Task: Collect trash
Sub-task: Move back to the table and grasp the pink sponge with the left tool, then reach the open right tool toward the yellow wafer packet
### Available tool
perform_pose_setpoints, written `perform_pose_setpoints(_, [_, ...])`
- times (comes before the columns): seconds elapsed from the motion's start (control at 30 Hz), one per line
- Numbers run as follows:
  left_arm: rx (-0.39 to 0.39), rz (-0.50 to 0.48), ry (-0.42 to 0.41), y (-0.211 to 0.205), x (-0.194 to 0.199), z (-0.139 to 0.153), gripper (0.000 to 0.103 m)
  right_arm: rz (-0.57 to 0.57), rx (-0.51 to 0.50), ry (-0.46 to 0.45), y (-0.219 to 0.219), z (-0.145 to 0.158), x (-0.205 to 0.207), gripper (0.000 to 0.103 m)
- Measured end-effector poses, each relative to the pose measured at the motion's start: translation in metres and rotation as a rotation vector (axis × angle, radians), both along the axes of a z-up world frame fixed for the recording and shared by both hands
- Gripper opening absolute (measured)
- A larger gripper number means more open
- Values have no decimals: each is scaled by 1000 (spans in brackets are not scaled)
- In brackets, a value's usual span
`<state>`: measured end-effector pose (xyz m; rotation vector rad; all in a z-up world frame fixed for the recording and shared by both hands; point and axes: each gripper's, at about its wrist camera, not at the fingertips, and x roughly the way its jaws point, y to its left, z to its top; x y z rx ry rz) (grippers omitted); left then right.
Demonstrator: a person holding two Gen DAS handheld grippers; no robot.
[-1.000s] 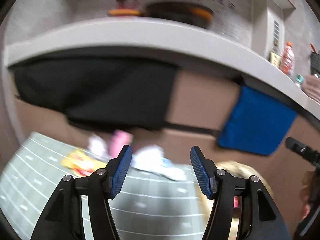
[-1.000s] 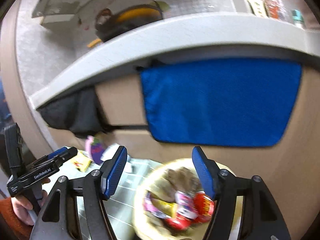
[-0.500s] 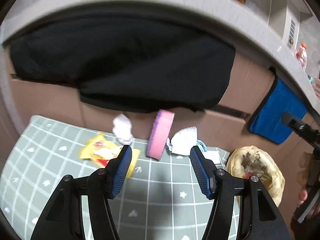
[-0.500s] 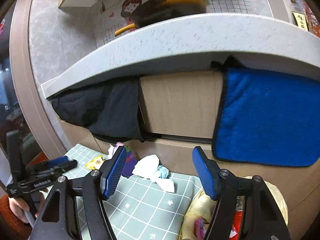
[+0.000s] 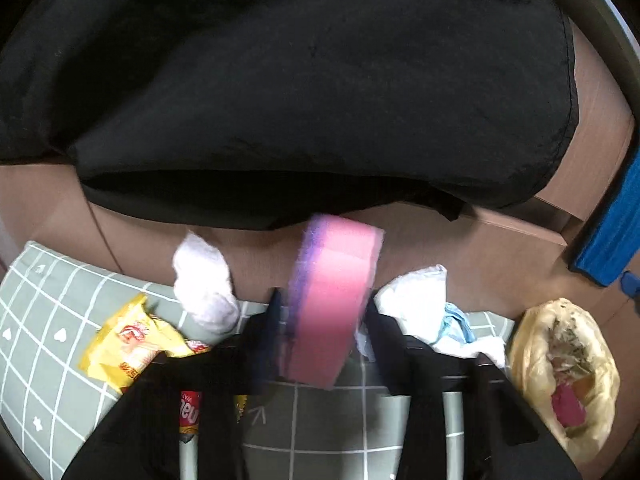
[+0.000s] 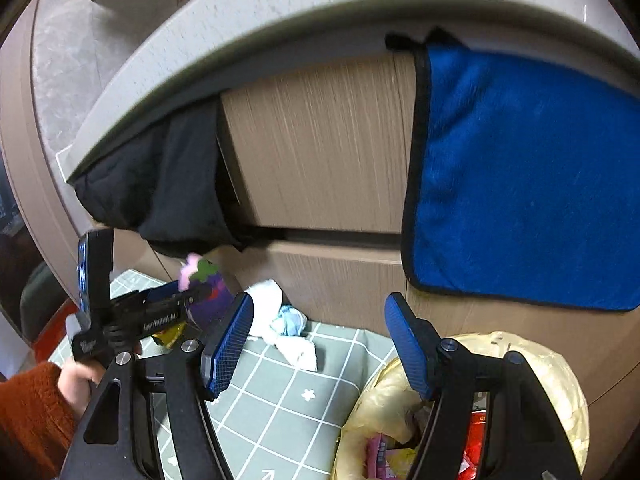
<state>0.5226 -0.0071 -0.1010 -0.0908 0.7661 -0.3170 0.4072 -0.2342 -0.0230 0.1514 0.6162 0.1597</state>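
A pink and purple sponge (image 5: 332, 304) stands on edge against the cabinet base, between the blurred fingers of my left gripper (image 5: 320, 320), which flank it at about sponge width; contact is unclear. The sponge also shows in the right wrist view (image 6: 204, 280), beside the left gripper (image 6: 176, 300). A yellow snack wrapper (image 5: 128, 348) and a white tissue (image 5: 204, 284) lie to its left, crumpled white and blue paper (image 5: 432, 308) to its right. The yellow trash bag (image 5: 560, 376) holds wrappers. My right gripper (image 6: 316, 344) is open and empty above the bag (image 6: 400, 400).
A green checked mat (image 6: 280, 392) covers the floor. Wooden cabinet fronts (image 6: 320, 152) stand behind, with a black cloth (image 5: 280, 80) and a blue towel (image 6: 520, 168) hanging from the counter edge.
My left gripper has moved forward and down onto the pink sponge, which now sits between its fingers. My right gripper has shifted slightly, staying open above the bag.
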Motion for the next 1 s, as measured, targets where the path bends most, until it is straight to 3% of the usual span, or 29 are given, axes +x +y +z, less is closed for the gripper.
perform_pose_setpoints(0.1, [-21,4,-9,11,-18,5,32,25,5,12,9,-4,4,66])
perform_pose_setpoints(0.23, [-104,48,-3,51,-65,23,32,94,13,9,35,0,6,66])
perform_pose_setpoints(0.4, [-136,118,-101,124,-137,64,32,232,41,30,88,6,15,66])
perform_pose_setpoints(0.5, [-111,208,-151,167,-171,86,32,283,59,39,118,6,22,66])
perform_pose_setpoints(0.63, [-69,328,-199,211,-202,104,33,372,-2,60,174,-8,39,66])
perform_pose_setpoints(0.77, [-103,378,-170,239,-215,94,33,455,-106,122,221,-38,57,66])
perform_pose_setpoints(0.9, [-115,392,-114,258,-220,74,33,415,-117,170,234,-73,77,66])
perform_pose_setpoints(1.0, [-121,382,-84,263,-218,56,33,382,-230,128,245,-89,86,65])
